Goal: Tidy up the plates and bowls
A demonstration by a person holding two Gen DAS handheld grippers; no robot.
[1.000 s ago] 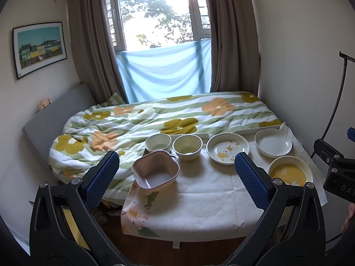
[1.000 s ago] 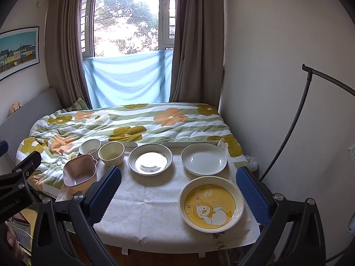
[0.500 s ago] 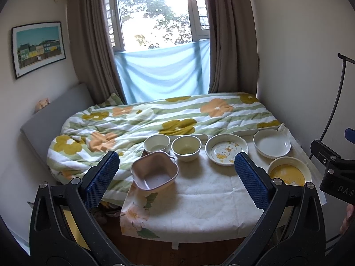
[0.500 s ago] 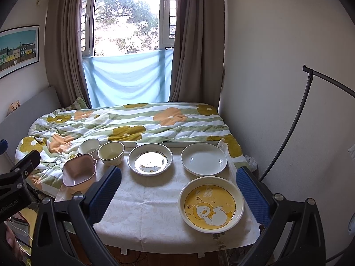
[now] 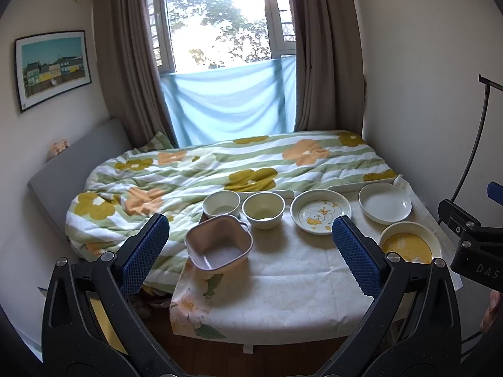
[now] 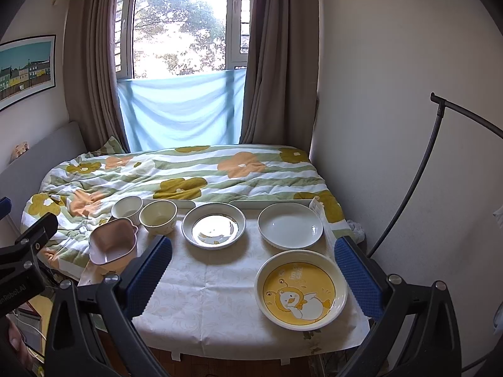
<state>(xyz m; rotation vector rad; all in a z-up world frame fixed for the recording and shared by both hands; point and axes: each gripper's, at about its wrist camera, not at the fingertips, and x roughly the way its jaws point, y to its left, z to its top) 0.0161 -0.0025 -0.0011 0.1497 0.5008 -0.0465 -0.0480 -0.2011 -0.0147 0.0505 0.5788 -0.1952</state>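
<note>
Glossy glazed ceramic formed the yellow duck plate (image 6: 301, 292) and white plate (image 6: 290, 225); the pink bowl (image 5: 218, 242) looked matt. A smooth printed cloth (image 6: 207, 292) covered the surface. Gripper pads (image 5: 355, 256) were blue, knurled rubber on matt black plastic frames.

Two black clamp-style grippers, blue pads on my fingers.

I am wearing black plastic frames with triangular cut-outs on my left gripper (image 5: 250, 251) and right gripper (image 6: 253, 275); textured blue pads (image 5: 143, 253) are lining each finger, silver screws (image 5: 107, 255) are showing at the pivots, and white lettering (image 5: 486, 271) is running along the right gripper's side.
</note>
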